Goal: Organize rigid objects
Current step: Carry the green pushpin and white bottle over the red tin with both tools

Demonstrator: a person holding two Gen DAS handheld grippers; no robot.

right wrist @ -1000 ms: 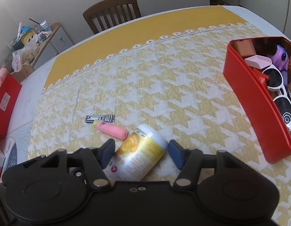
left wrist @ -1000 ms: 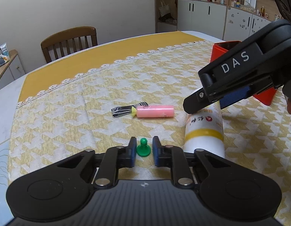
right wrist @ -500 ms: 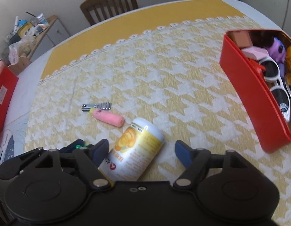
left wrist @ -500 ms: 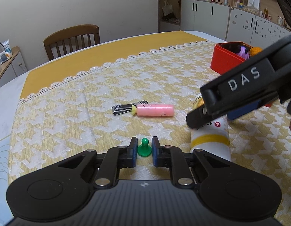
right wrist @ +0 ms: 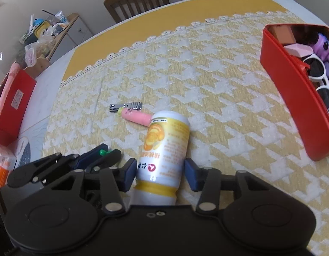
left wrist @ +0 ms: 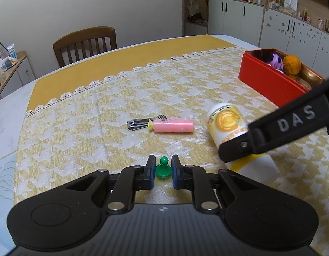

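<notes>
A table carries a yellow-and-white houndstooth cloth (left wrist: pixel 126 111) with a lace edge and a plain yellow band beyond. One wooden chair (left wrist: pixel 85 44) stands at the far side, against a pale wall; white cabinets (left wrist: pixel 234 19) and cluttered shelves fill the room at 1 o'clock in the left wrist view.

On the cloth lie one nail clipper (left wrist: pixel 139 124), one pink tube (left wrist: pixel 173 126) touching it, and one white-and-yellow bottle (right wrist: pixel 164 147) on its side. One red box (right wrist: pixel 292 98) at 3 o'clock holds white sunglasses (right wrist: pixel 318 76) and a purple toy.

The left gripper (left wrist: pixel 162 171) is nearly closed around one small green pawn (left wrist: pixel 163 168). The right gripper (right wrist: pixel 160 173) straddles the bottle; its jaws have just been closing, and whether both pads press on it cannot be told. Its arm crosses in front of the bottle in the left wrist view.
</notes>
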